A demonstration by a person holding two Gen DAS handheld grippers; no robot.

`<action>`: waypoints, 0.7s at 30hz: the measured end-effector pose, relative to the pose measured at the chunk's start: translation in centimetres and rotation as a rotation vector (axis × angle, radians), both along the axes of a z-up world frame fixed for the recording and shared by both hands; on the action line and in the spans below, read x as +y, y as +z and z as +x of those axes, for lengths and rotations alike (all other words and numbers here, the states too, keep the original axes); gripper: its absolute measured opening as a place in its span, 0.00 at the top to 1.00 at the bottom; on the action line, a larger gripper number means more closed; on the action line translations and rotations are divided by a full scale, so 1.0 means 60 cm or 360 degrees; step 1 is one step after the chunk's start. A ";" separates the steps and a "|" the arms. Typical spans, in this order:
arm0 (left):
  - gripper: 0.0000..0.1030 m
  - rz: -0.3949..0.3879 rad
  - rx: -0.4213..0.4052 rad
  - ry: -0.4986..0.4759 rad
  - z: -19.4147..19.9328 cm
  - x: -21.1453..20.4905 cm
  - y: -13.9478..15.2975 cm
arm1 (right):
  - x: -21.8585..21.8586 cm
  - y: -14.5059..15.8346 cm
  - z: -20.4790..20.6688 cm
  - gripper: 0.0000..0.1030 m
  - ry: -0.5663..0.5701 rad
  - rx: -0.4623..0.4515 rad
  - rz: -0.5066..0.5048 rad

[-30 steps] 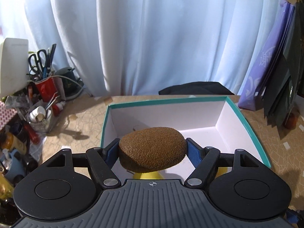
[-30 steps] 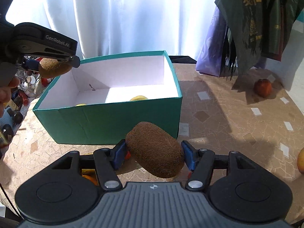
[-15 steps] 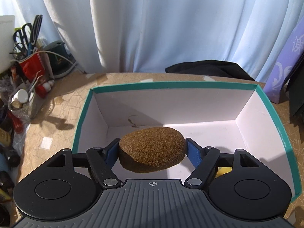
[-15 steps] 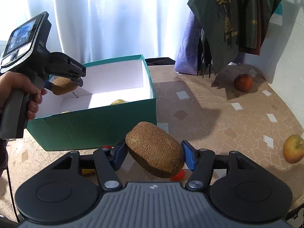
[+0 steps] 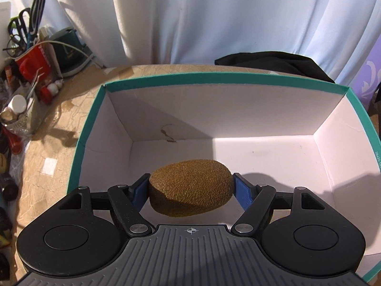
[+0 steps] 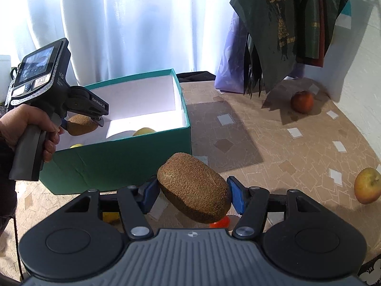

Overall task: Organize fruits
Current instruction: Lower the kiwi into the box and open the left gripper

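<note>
My left gripper (image 5: pixel 190 188) is shut on a brown kiwi (image 5: pixel 190 187) and holds it inside the open teal box (image 5: pixel 214 78), above its white floor. The right wrist view shows that left gripper (image 6: pixel 83 121) with its kiwi (image 6: pixel 81 125) over the box's (image 6: pixel 119 159) left part. Yellow fruits (image 6: pixel 144 131) lie in the box. My right gripper (image 6: pixel 193 194) is shut on a second kiwi (image 6: pixel 194 187), held above the table in front of the box's right corner.
A red apple (image 6: pixel 302 101) sits at the far right by hanging bags (image 6: pixel 293 23). A yellow-red apple (image 6: pixel 368 186) lies at the right edge. Small orange (image 6: pixel 220 222) and yellow (image 6: pixel 110 217) fruits lie under my right gripper. A cluttered desk organizer (image 5: pixel 28 57) stands left of the box.
My left gripper has moved forward and down into the box with its kiwi. My right gripper has lifted and swung right with its kiwi, so more of the table's right side shows.
</note>
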State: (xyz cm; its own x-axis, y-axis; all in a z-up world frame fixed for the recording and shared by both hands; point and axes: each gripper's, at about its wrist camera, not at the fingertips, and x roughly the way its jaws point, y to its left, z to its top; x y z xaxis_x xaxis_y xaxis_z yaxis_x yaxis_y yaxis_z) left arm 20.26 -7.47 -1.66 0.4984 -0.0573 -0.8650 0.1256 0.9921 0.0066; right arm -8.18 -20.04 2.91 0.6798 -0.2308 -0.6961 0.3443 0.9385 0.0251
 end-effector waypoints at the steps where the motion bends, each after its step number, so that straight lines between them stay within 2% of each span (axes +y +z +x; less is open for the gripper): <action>1: 0.25 -0.0002 0.0014 0.0003 0.002 0.001 -0.001 | 0.000 0.000 0.000 0.41 0.0001 0.0001 0.0001; 21: 0.25 -0.0043 0.0215 0.0045 0.021 0.007 -0.020 | -0.003 0.007 0.002 0.41 -0.0008 -0.0030 0.0002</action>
State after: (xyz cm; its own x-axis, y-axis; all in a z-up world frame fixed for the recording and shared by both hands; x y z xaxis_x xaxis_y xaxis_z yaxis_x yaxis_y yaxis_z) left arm 21.53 -7.03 -2.86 0.3790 -0.0694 -0.9228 0.0958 0.9948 -0.0355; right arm -8.03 -20.22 3.35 0.6918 -0.2334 -0.6833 0.3486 0.9367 0.0330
